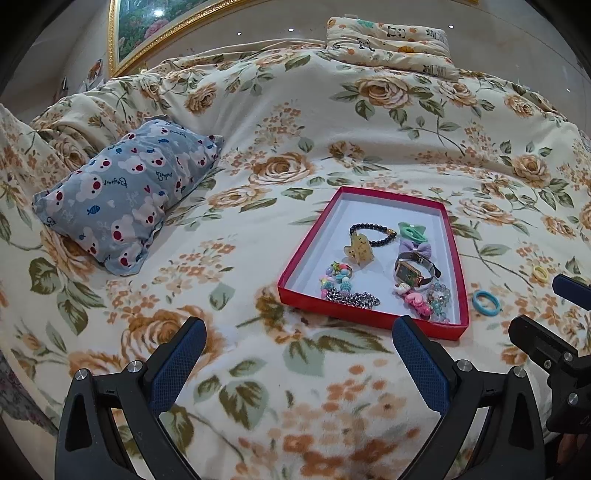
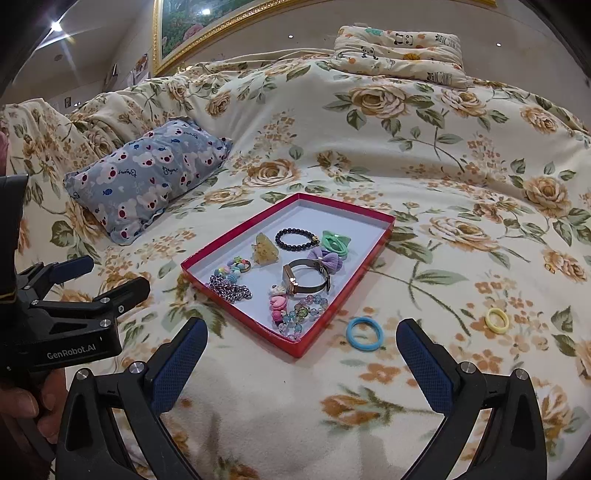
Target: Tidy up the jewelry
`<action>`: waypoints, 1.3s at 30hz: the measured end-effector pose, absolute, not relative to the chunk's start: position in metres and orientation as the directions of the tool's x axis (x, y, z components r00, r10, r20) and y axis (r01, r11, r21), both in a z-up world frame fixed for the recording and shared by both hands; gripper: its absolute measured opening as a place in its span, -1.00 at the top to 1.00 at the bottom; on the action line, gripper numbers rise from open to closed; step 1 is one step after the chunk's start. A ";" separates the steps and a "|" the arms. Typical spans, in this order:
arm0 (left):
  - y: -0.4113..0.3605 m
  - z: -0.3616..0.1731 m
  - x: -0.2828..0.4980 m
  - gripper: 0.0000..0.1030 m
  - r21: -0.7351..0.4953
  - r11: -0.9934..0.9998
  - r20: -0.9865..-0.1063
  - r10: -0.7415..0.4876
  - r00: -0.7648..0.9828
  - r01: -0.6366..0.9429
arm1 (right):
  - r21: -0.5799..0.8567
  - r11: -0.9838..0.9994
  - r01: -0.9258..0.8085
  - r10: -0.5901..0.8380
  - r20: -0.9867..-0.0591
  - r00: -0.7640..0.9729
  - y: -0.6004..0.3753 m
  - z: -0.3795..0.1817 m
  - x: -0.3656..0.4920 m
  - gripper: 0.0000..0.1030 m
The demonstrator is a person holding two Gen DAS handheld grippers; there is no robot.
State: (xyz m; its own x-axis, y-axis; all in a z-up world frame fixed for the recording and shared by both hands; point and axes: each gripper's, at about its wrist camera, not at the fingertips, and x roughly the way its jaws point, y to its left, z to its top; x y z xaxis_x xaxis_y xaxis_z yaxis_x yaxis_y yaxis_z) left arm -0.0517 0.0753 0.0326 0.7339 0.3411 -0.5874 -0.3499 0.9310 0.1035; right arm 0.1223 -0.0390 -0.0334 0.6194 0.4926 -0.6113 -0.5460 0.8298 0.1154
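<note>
A red tray lies on the floral bedspread and holds a watch, a black bead bracelet, hair clips, bows and beaded pieces. A blue ring and a yellow ring lie on the bedspread right of the tray. My left gripper is open and empty, just in front of the tray. My right gripper is open and empty, with the blue ring just beyond its fingertips.
A grey bear-print pillow lies left of the tray. A folded panda-print cloth sits at the back. A gold-framed picture hangs behind the bed.
</note>
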 end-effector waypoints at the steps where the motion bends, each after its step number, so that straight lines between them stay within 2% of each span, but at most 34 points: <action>1: 0.076 0.033 -0.051 -0.99 0.104 0.932 -0.589 0.340 0.733 -0.349 | 0.116 0.830 -0.545 0.492 -0.612 0.619 -0.039 -0.034 0.123 -1.00; 39: 0.079 0.027 -0.045 -0.99 0.103 0.934 -0.599 0.334 0.728 -0.343 | 0.153 0.818 -0.555 0.519 -0.614 0.595 -0.034 -0.035 0.123 -1.00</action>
State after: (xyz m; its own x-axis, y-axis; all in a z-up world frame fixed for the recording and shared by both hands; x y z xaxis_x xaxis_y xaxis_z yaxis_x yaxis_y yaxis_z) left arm -0.0447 0.0789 0.0271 0.7278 0.3336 -0.5991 -0.3429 0.9337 0.1033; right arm 0.1228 -0.0339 -0.0352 0.5949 0.5188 -0.6139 -0.5549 0.8177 0.1533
